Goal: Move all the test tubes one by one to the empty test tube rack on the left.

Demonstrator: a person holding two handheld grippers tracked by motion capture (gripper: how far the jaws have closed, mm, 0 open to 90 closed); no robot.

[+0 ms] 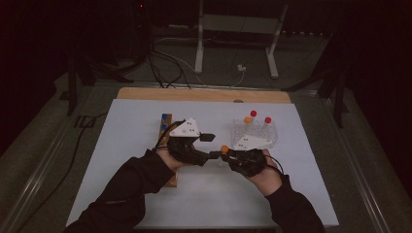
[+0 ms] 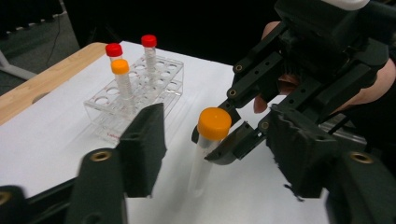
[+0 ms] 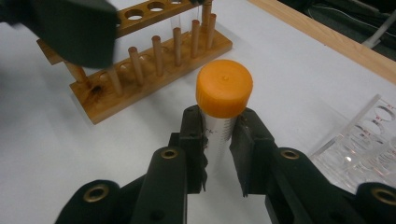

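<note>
Right gripper view first: my right gripper (image 3: 219,140) has its two black jaws pinched shut on a clear tube (image 3: 217,133) with an orange cap (image 3: 224,87). The cap is at the top and the long side of the tube runs up and down, leaning a little. Tiny dark marks run down the side of the tube, but they are too small for me to read.

From my left gripper view, the same tube stands tall above the white table cover (image 2: 56,154), cap up, with its see-through body going down below the jaws. My left gripper (image 2: 215,154) has its jaws partly open, one on each side of the tube. They do not touch it.

Behind it sits a clear plastic rack (image 2: 154,88) holding three more tubes, two with red caps and one with an orange cap. Some small red writing is on the front of that rack, too blurry to read.

A wooden rack (image 3: 154,60) with pegs lies beyond my right jaws.

In the high view, the tube is between my two hands, near the middle of the table.
</note>
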